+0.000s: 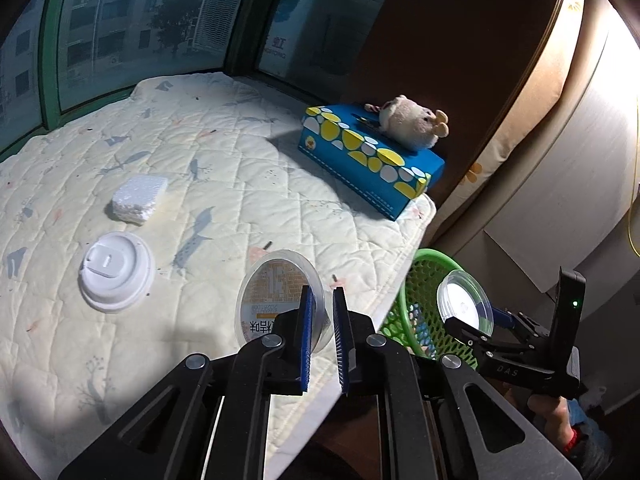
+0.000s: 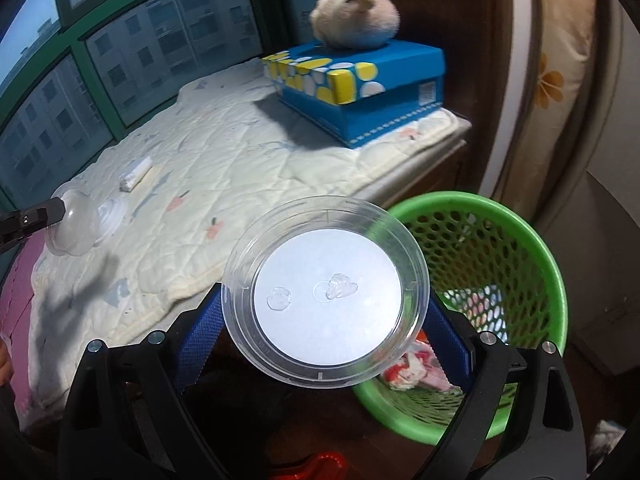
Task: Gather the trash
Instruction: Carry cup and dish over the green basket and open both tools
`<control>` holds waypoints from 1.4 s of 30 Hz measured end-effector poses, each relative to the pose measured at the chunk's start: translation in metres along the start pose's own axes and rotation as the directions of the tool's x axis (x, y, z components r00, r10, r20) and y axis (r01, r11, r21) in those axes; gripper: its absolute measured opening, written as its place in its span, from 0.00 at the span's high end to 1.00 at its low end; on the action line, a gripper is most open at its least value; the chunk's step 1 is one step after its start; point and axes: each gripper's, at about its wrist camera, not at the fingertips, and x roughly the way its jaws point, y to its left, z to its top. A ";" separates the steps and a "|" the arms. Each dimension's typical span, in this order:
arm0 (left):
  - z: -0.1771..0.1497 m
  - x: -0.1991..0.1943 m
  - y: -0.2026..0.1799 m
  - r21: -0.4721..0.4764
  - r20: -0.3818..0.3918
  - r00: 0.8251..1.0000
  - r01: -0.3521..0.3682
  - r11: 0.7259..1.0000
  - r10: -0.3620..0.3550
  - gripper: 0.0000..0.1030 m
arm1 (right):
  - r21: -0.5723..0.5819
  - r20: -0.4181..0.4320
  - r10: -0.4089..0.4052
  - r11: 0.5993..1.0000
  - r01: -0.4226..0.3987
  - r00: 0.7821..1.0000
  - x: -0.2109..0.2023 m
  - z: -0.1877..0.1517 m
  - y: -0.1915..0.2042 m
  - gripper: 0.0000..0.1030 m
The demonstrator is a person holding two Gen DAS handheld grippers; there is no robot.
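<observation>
My left gripper (image 1: 323,312) is shut on the rim of a clear plastic cup (image 1: 276,292) with a printed label, held just above the quilt's near edge. My right gripper (image 2: 324,328) holds a clear round plastic lid (image 2: 326,292) between its wide blue fingers (image 2: 200,332), beside the green mesh trash basket (image 2: 532,248); the lid (image 1: 464,302) and basket (image 1: 424,272) also show in the left wrist view. A white cup lid (image 1: 116,272) and a white foam block (image 1: 138,198) lie on the quilt. The cup (image 2: 74,220) shows far left in the right wrist view.
A blue and yellow tissue box (image 1: 372,156) with a plush toy (image 1: 412,122) on top stands at the quilt's far right corner. The quilted pad (image 1: 224,152) runs along green-framed windows. The basket holds crumpled wrappers (image 2: 412,372). A dark wooden panel and a floral cushion stand at right.
</observation>
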 end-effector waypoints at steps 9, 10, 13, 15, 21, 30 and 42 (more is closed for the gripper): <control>0.001 0.035 -0.061 0.072 -0.058 0.995 0.086 0.994 -0.082 0.90 | 0.120 -0.049 -0.082 0.989 0.087 0.995 0.003 -0.016 -0.076 0.11; 0.001 0.038 -0.067 0.080 -0.064 0.994 0.092 0.993 -0.087 0.90 | 0.130 -0.055 -0.083 0.988 0.089 0.995 0.004 -0.017 -0.081 0.11; 0.001 0.046 -0.081 0.100 -0.084 0.992 0.104 0.990 -0.096 0.90 | 0.148 -0.073 -0.088 0.984 0.098 0.993 0.010 -0.021 -0.093 0.10; 0.001 0.053 -0.090 0.110 -0.097 0.990 0.111 0.988 -0.101 0.90 | 0.157 -0.081 -0.088 0.982 0.100 0.993 0.014 -0.023 -0.100 0.10; -0.002 0.069 -0.112 0.137 -0.138 0.984 0.133 0.982 -0.114 0.90 | 0.187 -0.085 -0.079 0.978 0.093 0.993 0.017 -0.026 -0.112 0.07; -0.012 0.101 -0.147 0.178 -0.214 0.967 0.179 0.968 -0.140 0.90 | 0.231 -0.028 -0.076 0.970 0.080 0.997 -0.011 -0.029 -0.126 0.07; -0.036 0.151 -0.189 0.206 -0.343 0.928 0.228 0.952 -0.148 0.90 | 0.304 0.035 -0.064 0.951 0.050 0.997 -0.043 -0.042 -0.146 0.07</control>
